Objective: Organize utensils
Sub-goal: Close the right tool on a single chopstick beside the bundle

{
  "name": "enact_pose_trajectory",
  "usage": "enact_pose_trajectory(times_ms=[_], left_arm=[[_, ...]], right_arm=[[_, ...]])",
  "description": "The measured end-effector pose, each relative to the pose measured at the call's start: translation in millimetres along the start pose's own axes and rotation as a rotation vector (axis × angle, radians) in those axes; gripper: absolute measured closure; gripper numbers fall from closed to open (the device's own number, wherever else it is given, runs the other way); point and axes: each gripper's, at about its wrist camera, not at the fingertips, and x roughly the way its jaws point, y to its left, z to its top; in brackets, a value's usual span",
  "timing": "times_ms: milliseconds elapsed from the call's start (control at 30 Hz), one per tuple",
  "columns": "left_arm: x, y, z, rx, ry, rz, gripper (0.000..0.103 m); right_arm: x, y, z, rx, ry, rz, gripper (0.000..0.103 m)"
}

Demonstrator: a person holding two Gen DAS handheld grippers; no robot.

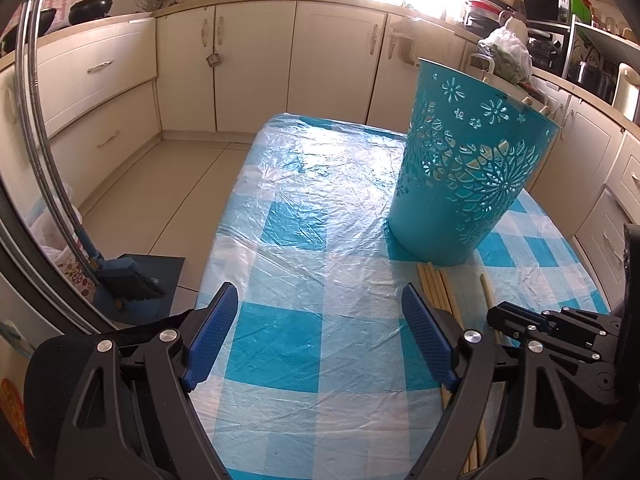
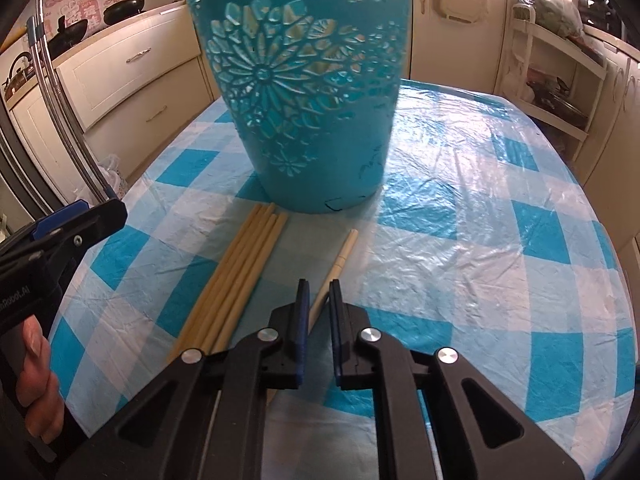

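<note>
A teal cut-out basket [image 1: 468, 172] stands on the blue-checked table [image 1: 304, 208]; chopstick tips poke above its rim [image 1: 540, 107]. It also shows in the right wrist view [image 2: 308, 92]. Several pale chopsticks [image 2: 236, 284] lie bundled in front of it, with a single chopstick [image 2: 340, 260] beside them. My right gripper [image 2: 319, 292] has its jaws narrowly apart around the single chopstick's near end, low over the table; whether the pads touch it is unclear. It appears in the left wrist view [image 1: 500, 314]. My left gripper [image 1: 320, 308] is open and empty, left of the chopsticks [image 1: 436, 288].
Cream kitchen cabinets [image 1: 256, 64] surround the table. A broom and dustpan [image 1: 132, 280] stand on the floor at the left. A white shelf rack [image 2: 560, 80] stands at the right. Woks [image 2: 128, 6] sit on the counter.
</note>
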Motion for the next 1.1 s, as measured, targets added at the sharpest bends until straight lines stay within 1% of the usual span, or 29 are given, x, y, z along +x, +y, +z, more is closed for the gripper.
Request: enact_pose_trajectory(times_ms=[167,300,567,700,1100], left_arm=[[0,-5,0,0.005,0.004,-0.014,0.023],[1,-7,-1,0.008,0.007,-0.036,0.023],[6,-4,0,-0.006,0.03,-0.073,0.022],[10,-6,-1,-0.002,0.046,-0.074,0.022],[21,-19,-2,0.036,0.107,-0.059,0.022]], right_arm=[[-5,-14,-5,0.034,-0.009,0.004,0.093],[-5,-19,-5,0.057,-0.013,0.031,0.093],[0,-18,2,0.042,-0.01,0.029,0.093],[-1,-19,1,0.038,-0.006,0.034,0.094],[-3,-38,-3,0.106,-0.016,0.115,0.095]])
